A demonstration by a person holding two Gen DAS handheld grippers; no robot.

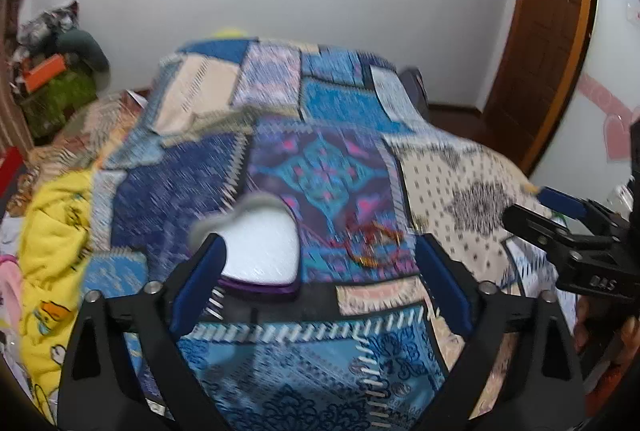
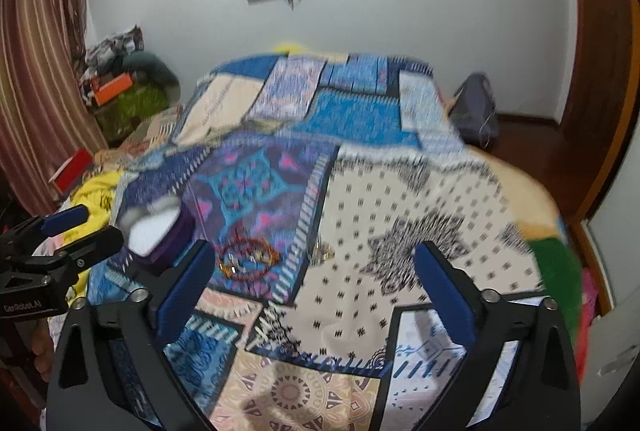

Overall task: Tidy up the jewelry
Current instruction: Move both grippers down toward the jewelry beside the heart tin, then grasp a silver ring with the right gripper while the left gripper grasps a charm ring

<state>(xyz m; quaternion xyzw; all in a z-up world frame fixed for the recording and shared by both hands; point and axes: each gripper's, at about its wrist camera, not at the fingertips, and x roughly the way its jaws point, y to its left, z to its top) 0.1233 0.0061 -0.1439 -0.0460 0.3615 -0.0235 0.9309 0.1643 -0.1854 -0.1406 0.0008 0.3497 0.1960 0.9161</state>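
Jewelry (image 1: 376,243) lies loose on the bed's quilt (image 1: 332,167) in the left wrist view — a blurred tangle of red and gold strands, just right of a box (image 1: 264,251). That box is heart-shaped, purple-walled with a white inside; I cannot tell whether anything lies in it. The left hand-held gripper (image 1: 320,283) hangs above the quilt with its blue pads spread wide and nothing between them but the box's near edge, untouched. At the right edge the right hand-held gripper (image 1: 560,219) shows side-on, lettering on its body too blurred to read.

From the right wrist view, the jewelry (image 2: 248,261) is a ring of red-orange beads with small silver pieces inside, and a small gold piece (image 2: 322,251) lies just right of it. The box (image 2: 160,235) sits left of the beads. The right hand-held gripper (image 2: 316,291) is spread wide, holding nothing. The left hand-held gripper (image 2: 76,231) at the left edge reads "GenRobot.AI".
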